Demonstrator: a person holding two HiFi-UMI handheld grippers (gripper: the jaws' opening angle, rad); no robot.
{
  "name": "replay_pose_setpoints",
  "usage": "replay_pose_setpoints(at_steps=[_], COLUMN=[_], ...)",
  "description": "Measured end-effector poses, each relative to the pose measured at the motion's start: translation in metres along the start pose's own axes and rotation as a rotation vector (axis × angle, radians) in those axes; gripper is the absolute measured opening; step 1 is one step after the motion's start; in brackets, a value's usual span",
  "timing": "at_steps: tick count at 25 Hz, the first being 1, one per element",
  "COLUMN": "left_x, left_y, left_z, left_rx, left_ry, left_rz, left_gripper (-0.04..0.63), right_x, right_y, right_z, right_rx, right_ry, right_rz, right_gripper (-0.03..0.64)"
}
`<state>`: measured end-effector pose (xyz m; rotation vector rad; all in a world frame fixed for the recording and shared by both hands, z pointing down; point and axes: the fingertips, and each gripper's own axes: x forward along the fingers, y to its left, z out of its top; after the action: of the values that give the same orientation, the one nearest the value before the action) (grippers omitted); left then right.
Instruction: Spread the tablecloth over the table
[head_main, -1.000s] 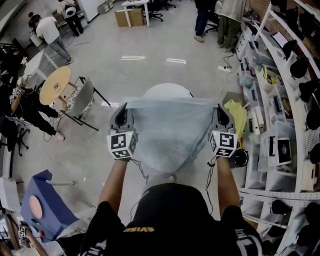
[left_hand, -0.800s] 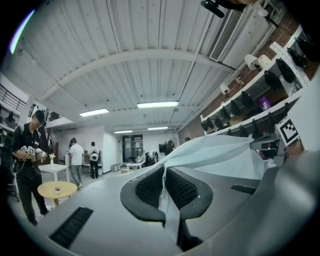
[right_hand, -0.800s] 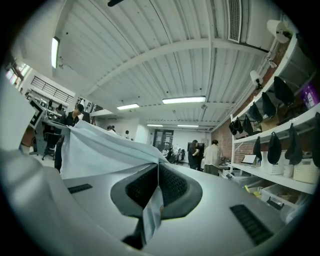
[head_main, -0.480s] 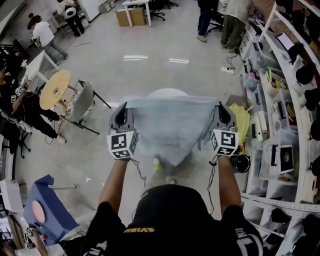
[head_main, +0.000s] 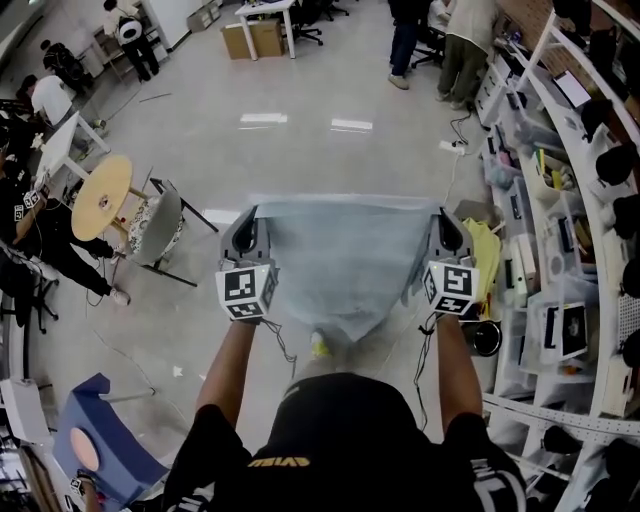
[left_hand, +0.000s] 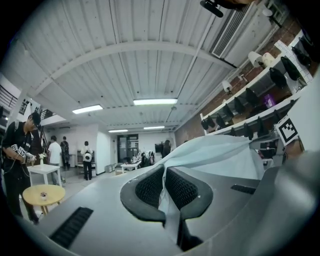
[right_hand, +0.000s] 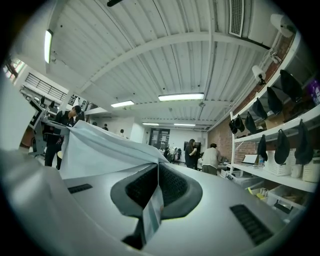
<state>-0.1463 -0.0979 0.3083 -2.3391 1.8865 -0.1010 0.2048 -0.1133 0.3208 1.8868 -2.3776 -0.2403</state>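
Observation:
A pale blue-grey tablecloth (head_main: 340, 260) hangs stretched between my two grippers at chest height, its lower part sagging to a point. My left gripper (head_main: 248, 215) is shut on the cloth's left corner, and in the left gripper view the fabric (left_hand: 215, 155) runs out from between the ribbed pads (left_hand: 182, 189). My right gripper (head_main: 441, 217) is shut on the right corner; its own view shows the cloth (right_hand: 100, 150) pinched between the pads (right_hand: 172, 185). Both grippers point level and forward. The table is hidden under the cloth.
A round wooden table (head_main: 100, 195) and a folding chair (head_main: 160, 225) stand at the left. Shelving (head_main: 560, 200) with bins lines the right side, with a yellow cloth (head_main: 487, 250) and a black round thing (head_main: 483, 338) beside it. A blue stand (head_main: 95, 440) is at lower left. People stand at the far end.
Both grippers moved forward with the stretched cloth. The white round tabletop that showed beyond the cloth's far edge is now covered from view.

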Motion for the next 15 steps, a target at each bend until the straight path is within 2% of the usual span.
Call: replay_pose_setpoints(at_steps=[11, 15], left_x=[0.092, 0.124], left_y=[0.053, 0.068], left_z=[0.006, 0.003], left_rx=[-0.025, -0.047], left_ry=[-0.060, -0.070], left_rz=[-0.077, -0.114], left_gripper=[0.023, 0.023], right_x=[0.079, 0.108], right_y=[0.008, 0.009], right_z=[0.024, 0.025], right_rx=[-0.037, -0.001], right_ry=[-0.006, 0.001], right_rz=[-0.089, -0.138], right_gripper=[0.006, 0.006])
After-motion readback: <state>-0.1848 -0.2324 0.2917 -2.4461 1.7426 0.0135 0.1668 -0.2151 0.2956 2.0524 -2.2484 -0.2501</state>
